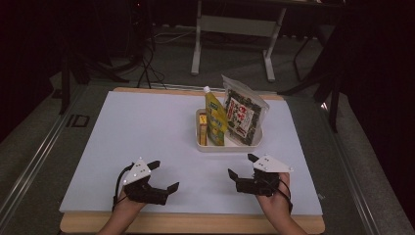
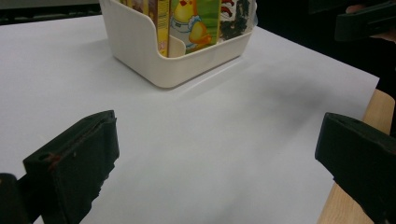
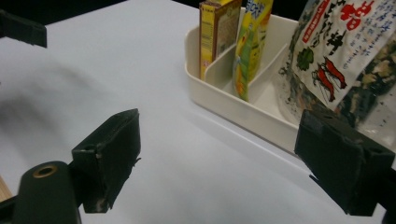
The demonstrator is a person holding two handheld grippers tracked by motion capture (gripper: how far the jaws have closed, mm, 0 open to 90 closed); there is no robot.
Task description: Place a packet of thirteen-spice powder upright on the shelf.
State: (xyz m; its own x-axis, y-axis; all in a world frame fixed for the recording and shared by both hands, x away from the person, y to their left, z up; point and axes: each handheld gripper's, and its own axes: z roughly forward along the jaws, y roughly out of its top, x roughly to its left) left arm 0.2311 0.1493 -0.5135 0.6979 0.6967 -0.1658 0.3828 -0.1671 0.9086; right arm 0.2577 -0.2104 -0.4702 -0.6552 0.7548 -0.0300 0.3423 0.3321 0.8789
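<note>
The seaweed bag (image 3: pixel 345 60) bears red, seemingly Japanese, writing.

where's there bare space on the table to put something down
Free: the whole left half of the white table top, left of the cream bin, and the strip between the bin and the left gripper and right gripper. Crowded: the bin itself, packed with a yellow pouch, seaweed bag and small box.

Matt cream plastic bin (image 1: pixel 203 144), glossy crinkled seaweed bag (image 1: pixel 244 115), shiny yellow pouch (image 1: pixel 216 117), smooth white tabletop (image 1: pixel 147 137) edged in wood
</note>
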